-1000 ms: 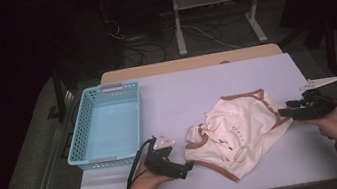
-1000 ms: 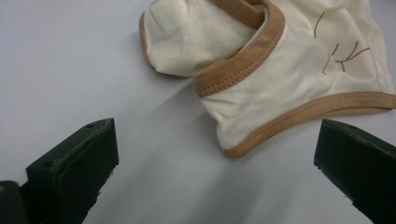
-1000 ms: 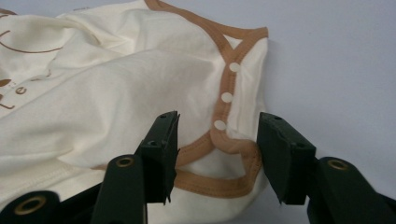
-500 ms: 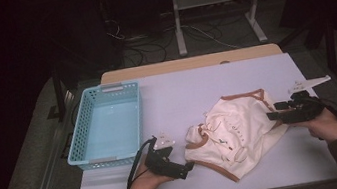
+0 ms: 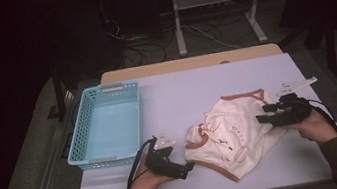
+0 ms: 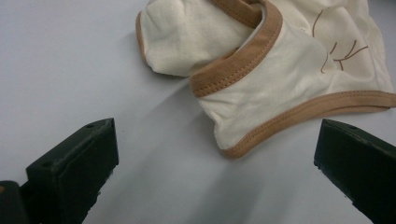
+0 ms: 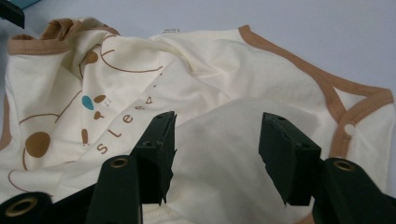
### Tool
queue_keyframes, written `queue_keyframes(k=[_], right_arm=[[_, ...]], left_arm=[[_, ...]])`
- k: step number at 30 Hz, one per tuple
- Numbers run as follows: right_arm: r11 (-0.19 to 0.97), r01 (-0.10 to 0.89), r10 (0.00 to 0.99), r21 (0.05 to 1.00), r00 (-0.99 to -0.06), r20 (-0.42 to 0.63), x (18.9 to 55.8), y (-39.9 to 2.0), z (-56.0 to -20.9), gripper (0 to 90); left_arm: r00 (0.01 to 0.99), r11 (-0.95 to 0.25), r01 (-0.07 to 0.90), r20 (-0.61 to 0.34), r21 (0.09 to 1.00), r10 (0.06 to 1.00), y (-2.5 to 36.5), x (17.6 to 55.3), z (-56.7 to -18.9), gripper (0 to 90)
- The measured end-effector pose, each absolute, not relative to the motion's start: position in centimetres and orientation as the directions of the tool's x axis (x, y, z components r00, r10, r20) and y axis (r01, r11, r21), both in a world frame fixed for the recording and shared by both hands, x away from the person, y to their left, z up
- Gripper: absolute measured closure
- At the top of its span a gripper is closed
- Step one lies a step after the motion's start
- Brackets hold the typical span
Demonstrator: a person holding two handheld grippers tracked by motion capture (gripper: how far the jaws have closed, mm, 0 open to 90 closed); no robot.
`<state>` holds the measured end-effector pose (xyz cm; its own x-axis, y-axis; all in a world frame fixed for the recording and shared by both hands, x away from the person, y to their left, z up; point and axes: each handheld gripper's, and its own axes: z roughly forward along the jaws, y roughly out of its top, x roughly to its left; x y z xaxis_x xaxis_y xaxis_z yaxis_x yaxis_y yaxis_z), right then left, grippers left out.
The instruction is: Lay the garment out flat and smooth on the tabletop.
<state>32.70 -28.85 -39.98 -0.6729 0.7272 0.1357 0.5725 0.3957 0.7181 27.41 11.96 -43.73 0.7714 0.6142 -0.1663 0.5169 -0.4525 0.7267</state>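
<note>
Nearest the person, the left gripper [image 5: 186, 168] is held low over the table [image 5: 205, 84], its fingers [image 6: 74, 163] spread wide with nothing between them; the brown-trimmed edge of the cream garment [image 5: 235, 132] lies just ahead of them. Further right, the right gripper [image 7: 217, 149] is set over the garment's other side, its fingers [image 7: 156, 149] about half open, a raised fold of cloth seen between them; whether it is pinched cannot be told. Beyond, at the left, a blue basket [image 5: 77, 147] is seen.
</note>
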Motion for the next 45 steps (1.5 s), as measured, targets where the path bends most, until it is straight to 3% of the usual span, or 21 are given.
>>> queue_keyframes(k=[24,45], right_arm=[[0.428,0.534,0.640,0.729,-0.748,0.173,33.3,-24.8,-39.7,54.5],[0.464,0.502,0.546,0.730,-0.811,0.211,34.0,-19.6,-39.5,51.0]], left_arm=[[0.776,-0.465,0.513,-0.159,0.722,0.610,12.0,27.4,-43.7,0.0],[0.773,-0.456,0.515,-0.163,0.726,0.613,11.9,27.4,-43.7,0.0]])
